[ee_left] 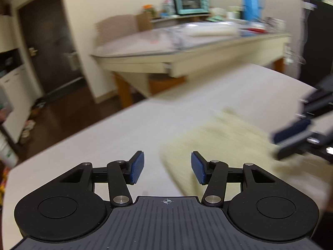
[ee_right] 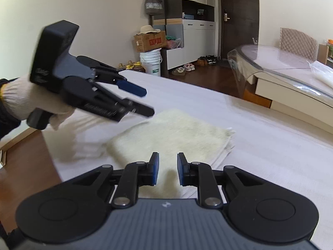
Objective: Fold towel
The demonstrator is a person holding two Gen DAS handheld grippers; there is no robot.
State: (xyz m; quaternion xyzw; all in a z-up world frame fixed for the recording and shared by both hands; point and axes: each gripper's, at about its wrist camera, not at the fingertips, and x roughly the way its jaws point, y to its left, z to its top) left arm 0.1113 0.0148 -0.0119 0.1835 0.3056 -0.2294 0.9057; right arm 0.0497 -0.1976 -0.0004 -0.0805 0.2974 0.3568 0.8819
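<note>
A cream fluffy towel (ee_right: 172,137) lies folded flat on the white bed sheet (ee_right: 260,137); it also shows blurred in the left wrist view (ee_left: 224,141). My left gripper (ee_left: 167,167) is open and empty, held above the towel's left edge; it appears in the right wrist view (ee_right: 148,102) hovering over the towel's far left side, held by a gloved hand. My right gripper (ee_right: 168,169) is open and empty just above the towel's near edge; it shows blurred at the right of the left wrist view (ee_left: 291,139).
A glass-topped table (ee_left: 187,48) with a teal oven (ee_left: 191,2) and blue thermos (ee_left: 250,0) stands beyond the bed. A white bucket (ee_right: 153,62), box and shoes sit by the cabinets. Dark wood floor surrounds the bed.
</note>
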